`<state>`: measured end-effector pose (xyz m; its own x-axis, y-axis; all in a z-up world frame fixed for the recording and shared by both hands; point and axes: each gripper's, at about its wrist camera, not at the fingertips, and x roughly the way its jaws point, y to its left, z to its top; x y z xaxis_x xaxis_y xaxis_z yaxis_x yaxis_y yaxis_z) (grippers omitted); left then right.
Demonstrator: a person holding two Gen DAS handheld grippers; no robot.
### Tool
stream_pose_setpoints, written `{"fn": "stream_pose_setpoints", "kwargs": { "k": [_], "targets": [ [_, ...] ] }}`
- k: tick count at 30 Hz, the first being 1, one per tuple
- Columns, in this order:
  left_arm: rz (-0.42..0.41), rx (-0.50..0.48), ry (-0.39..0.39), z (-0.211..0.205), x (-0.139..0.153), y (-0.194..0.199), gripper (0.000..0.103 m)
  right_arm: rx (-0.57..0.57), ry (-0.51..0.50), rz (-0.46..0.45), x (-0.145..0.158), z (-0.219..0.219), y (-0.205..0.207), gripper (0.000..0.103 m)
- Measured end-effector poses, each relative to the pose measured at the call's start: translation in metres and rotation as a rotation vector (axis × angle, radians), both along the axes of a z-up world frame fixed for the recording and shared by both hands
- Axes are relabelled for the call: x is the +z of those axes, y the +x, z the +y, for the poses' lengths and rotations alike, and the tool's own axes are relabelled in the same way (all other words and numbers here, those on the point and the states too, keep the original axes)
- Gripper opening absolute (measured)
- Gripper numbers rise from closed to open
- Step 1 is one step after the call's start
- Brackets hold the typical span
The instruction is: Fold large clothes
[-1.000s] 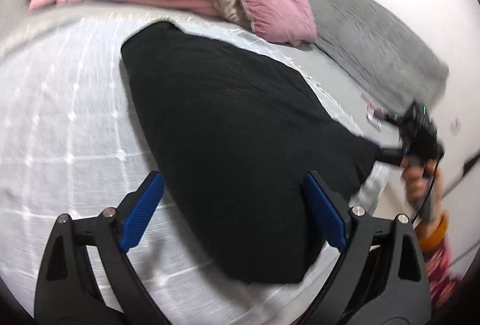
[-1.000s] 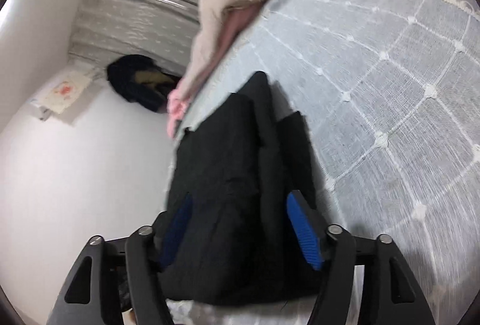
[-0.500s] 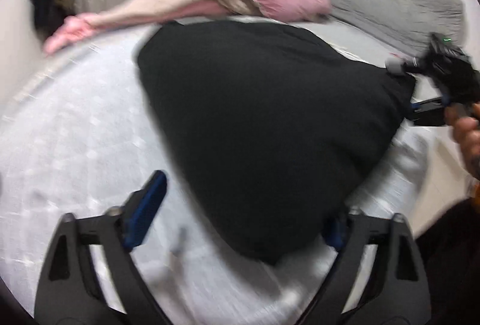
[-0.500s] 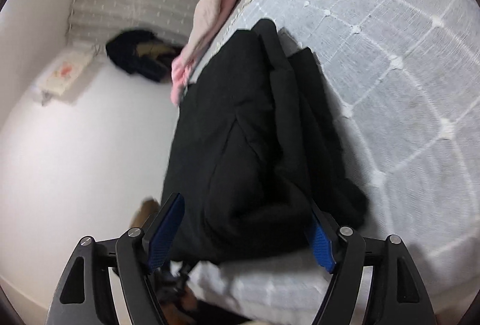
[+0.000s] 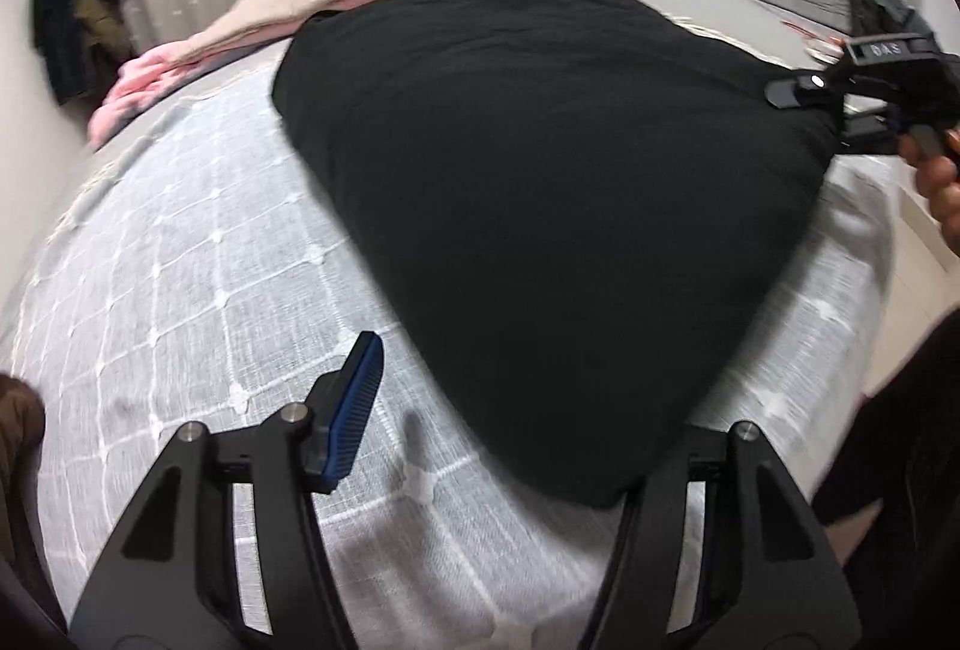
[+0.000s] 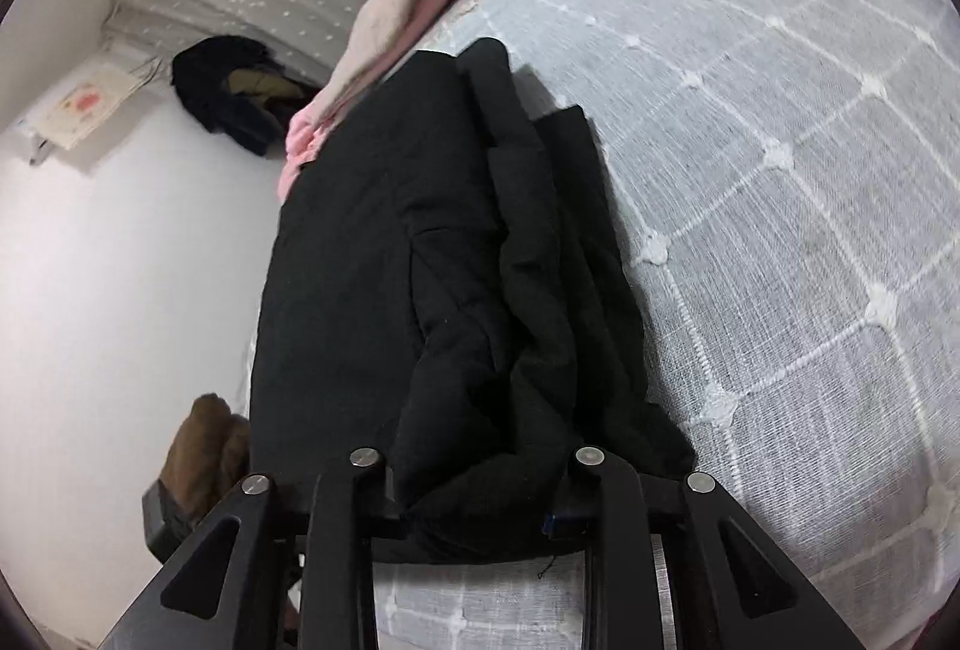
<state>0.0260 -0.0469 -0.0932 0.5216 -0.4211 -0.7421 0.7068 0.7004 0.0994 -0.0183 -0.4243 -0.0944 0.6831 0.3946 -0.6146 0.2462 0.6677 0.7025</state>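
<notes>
While the left gripper (image 5: 516,410) gapes wide at the black garment's (image 5: 540,182) corner, right gripper (image 6: 474,494) clamped on its bunched edge.

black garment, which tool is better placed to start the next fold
Right, probably. The right tool is shut on a corner of the black garment, ready to lift. The left tool is open, with one finger under the near edge, holding nothing.

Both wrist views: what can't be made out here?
- Left wrist view: left gripper right finger pad is hidden under the black garment; whether cloth sits between the fingers is unclear.
- Right wrist view: right gripper pads are buried in bunched garment folds.
- Left wrist view: right gripper tips hidden behind the garment's corner.
- Garment type: unreadable, too folded and dark.
</notes>
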Motion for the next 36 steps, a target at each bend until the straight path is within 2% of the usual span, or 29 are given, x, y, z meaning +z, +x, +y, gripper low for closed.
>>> {"fn": "stream_pose_setpoints", "kwargs": {
  "k": [2,3,4,7,9,11,12,14,17,19,22,26,28,30,34,36],
  "targets": [
    [0.033,-0.062,-0.007,0.008,0.008,-0.003,0.063,0.015,-0.003,-0.005,0.006,-0.001,-0.006,0.042],
    [0.049,-0.091,-0.012,0.012,0.012,-0.006,0.068,0.014,-0.023,-0.010,0.011,-0.001,-0.010,0.049],
    [0.067,-0.122,-0.018,0.017,0.016,-0.008,0.075,0.008,-0.051,-0.017,0.018,-0.001,-0.014,0.057],
    [0.076,-0.175,-0.060,0.031,0.032,-0.016,0.076,-0.048,-0.180,-0.050,0.038,-0.007,-0.024,0.066],
    [0.095,-0.193,-0.129,0.041,0.044,-0.015,0.079,-0.075,-0.240,-0.070,0.048,-0.010,-0.025,0.069],
    [0.154,-0.184,-0.258,0.050,0.056,-0.003,0.088,-0.084,-0.250,-0.086,0.053,-0.013,-0.021,0.072],
    [0.187,-0.171,-0.308,0.052,0.058,0.006,0.092,-0.083,-0.240,-0.090,0.054,-0.015,-0.017,0.073],
    [0.292,-0.105,-0.406,0.053,0.057,0.032,0.093,-0.077,-0.213,-0.094,0.057,-0.019,-0.001,0.076],
    [0.388,0.043,-0.467,0.052,0.047,0.069,0.093,-0.053,-0.202,-0.121,0.064,-0.025,0.024,0.078],
    [0.455,0.177,-0.499,0.048,0.037,0.097,0.093,-0.047,-0.185,-0.127,0.065,-0.026,0.039,0.080],
    [0.536,0.269,-0.555,0.038,0.022,0.130,0.093,-0.028,-0.174,-0.102,0.059,-0.031,0.069,0.081],
    [0.579,0.267,-0.545,0.015,-0.002,0.151,0.093,-0.001,-0.115,-0.022,0.034,-0.044,0.102,0.081],
    [0.638,0.246,-0.609,0.010,-0.015,0.158,0.094,0.001,-0.077,0.018,0.018,-0.050,0.112,0.081],
    [0.675,0.255,-0.641,0.008,-0.025,0.165,0.100,0.028,-0.019,0.080,-0.007,-0.055,0.122,0.081],
    [0.818,0.205,-0.731,0.004,-0.053,0.183,0.103,0.055,0.131,0.087,-0.038,-0.067,0.130,0.085],
    [0.824,0.183,-0.737,0.004,-0.052,0.184,0.103,0.072,0.166,0.065,-0.042,-0.071,0.132,0.085]
  ]
}}
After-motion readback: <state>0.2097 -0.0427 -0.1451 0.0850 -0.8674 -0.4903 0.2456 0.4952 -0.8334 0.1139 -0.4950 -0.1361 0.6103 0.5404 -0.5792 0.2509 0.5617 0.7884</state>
